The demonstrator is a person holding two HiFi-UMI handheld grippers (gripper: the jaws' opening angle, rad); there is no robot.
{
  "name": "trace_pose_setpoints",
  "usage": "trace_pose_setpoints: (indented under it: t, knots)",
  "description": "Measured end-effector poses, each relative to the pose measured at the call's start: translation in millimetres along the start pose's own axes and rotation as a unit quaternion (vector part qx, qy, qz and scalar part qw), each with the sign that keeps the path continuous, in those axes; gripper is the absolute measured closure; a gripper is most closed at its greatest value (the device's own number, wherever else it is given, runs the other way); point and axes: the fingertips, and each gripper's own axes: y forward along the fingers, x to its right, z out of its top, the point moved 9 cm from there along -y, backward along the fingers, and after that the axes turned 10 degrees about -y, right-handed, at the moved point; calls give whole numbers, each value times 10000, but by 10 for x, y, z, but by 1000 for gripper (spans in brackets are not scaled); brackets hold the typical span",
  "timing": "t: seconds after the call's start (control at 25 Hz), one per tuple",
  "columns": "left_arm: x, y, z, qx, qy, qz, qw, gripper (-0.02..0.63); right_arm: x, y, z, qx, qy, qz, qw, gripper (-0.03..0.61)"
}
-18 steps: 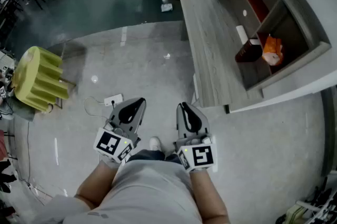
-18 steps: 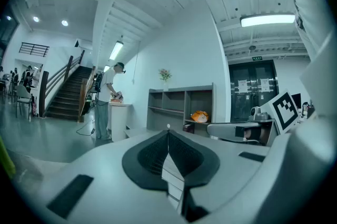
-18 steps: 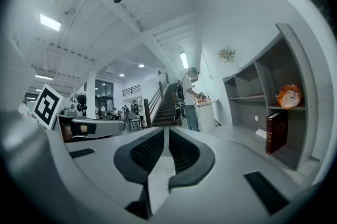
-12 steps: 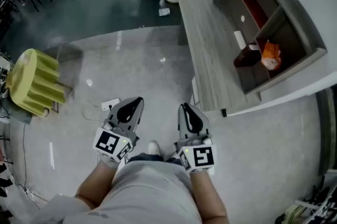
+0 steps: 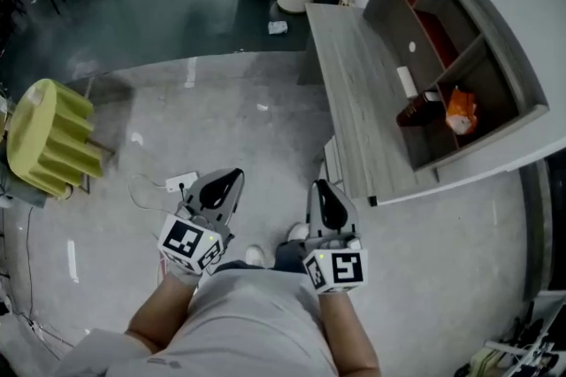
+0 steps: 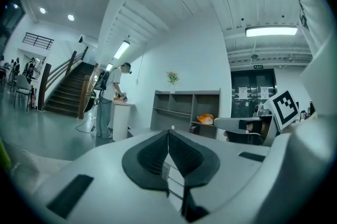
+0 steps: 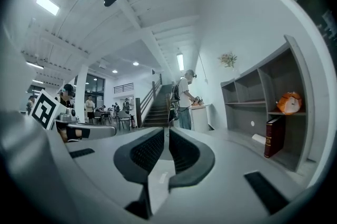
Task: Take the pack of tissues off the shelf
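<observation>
Right tool [image 5: 320, 188], jaws slightly apart, hovers well apart from tissue pack [image 5: 460, 111].

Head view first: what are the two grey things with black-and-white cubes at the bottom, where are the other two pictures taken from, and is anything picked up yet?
Those are hand-held claws, one in each of a person's hands; there is no robot arm. The head view looks down from the person's head at the left claw and the right claw over the floor, short of the grey shelf. An orange pack, probably the tissues, sits on one shelf board. A dark book stands lower down. The other two pictures come from a camera on each claw, looking along its jaws. The left jaws are together and the right ones a slit apart. Neither holds anything.
</observation>
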Motion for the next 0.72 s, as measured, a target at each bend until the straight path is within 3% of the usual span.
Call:
trace_pose_setpoints:
  t: [0.36,0.72]
  knots:
    - [-499,87,158,122,-11,399,9991,595,-31,713,-24,10,14,340,9994,540]
    - [-927,670,299,135,43,871,9961,595,356,1704,-91,46,182,808,9966,540]
